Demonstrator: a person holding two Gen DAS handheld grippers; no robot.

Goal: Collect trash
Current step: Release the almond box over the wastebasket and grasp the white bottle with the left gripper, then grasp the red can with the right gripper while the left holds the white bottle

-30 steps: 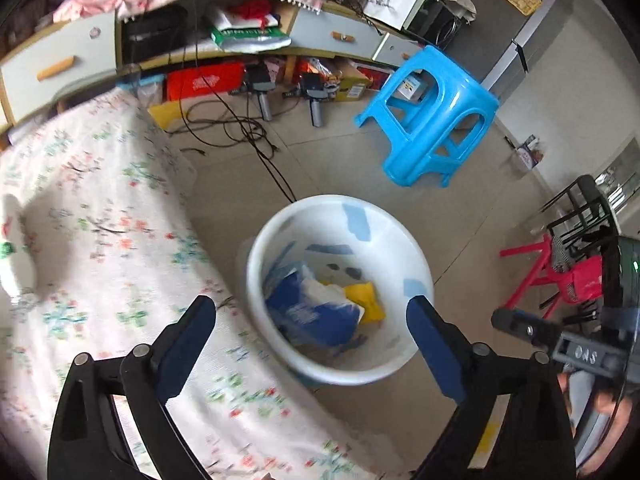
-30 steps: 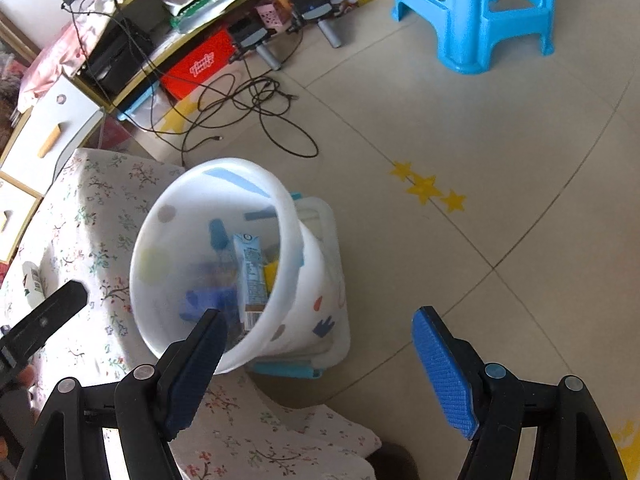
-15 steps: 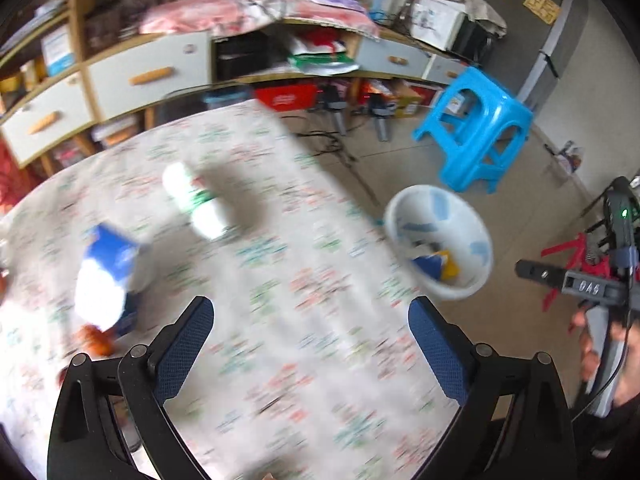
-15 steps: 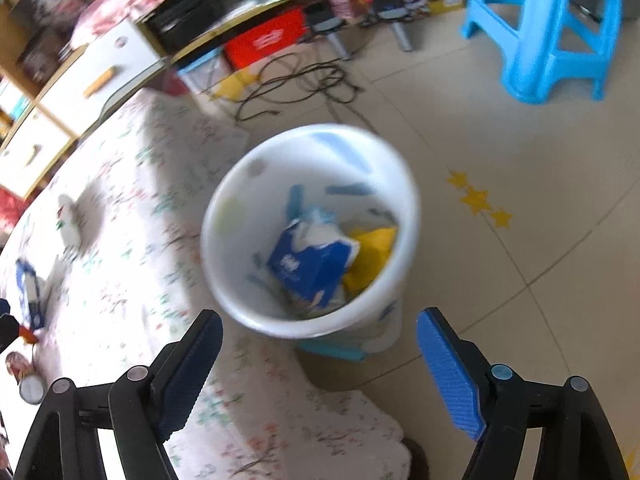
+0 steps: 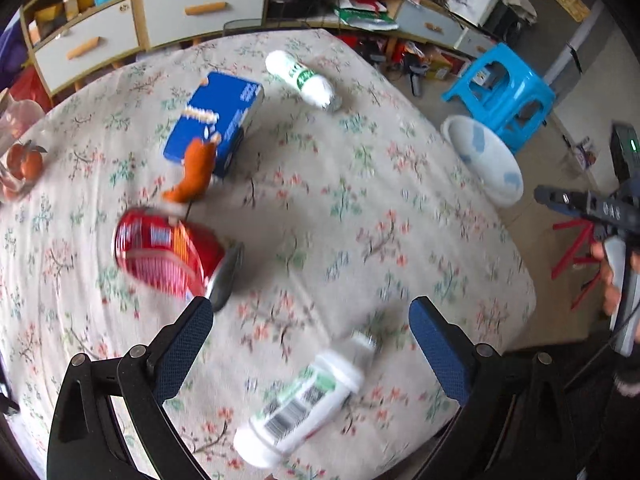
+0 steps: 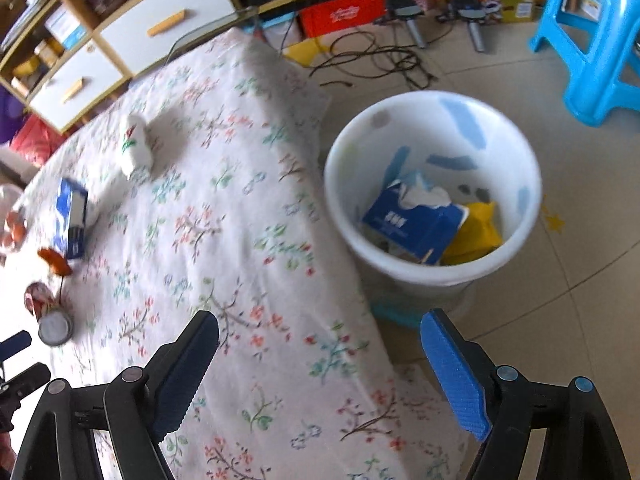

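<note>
Below the left wrist camera, a table under a floral cloth [image 5: 360,208] is carrying the litter: a white bottle with a green label [image 5: 300,400] is lying on its side near the closest edge, a red can [image 5: 168,256] is lying tipped over to the left, and a blue carton [image 5: 216,120] with an orange scrap [image 5: 196,176] against it is sitting farther back beside a second white bottle [image 5: 304,80]. The left gripper [image 5: 312,328] is hanging over the cloth with its jaws spread wide and released, nothing pressed between the pads; the near bottle is showing between them but untouched. A white bin [image 5: 484,156] is standing on the floor past the table's far right edge, by a blue stool [image 5: 504,92].

Under the right wrist camera, the bin [image 6: 432,184] is standing just beside the table edge, already holding a blue tissue pack [image 6: 412,220] and a yellow wrapper [image 6: 476,232]. The right gripper [image 6: 320,344] is hovering over the table corner, its jaws opening and gripping nothing. The can [image 6: 48,312] and carton [image 6: 72,212] are lying far to the left.
</note>
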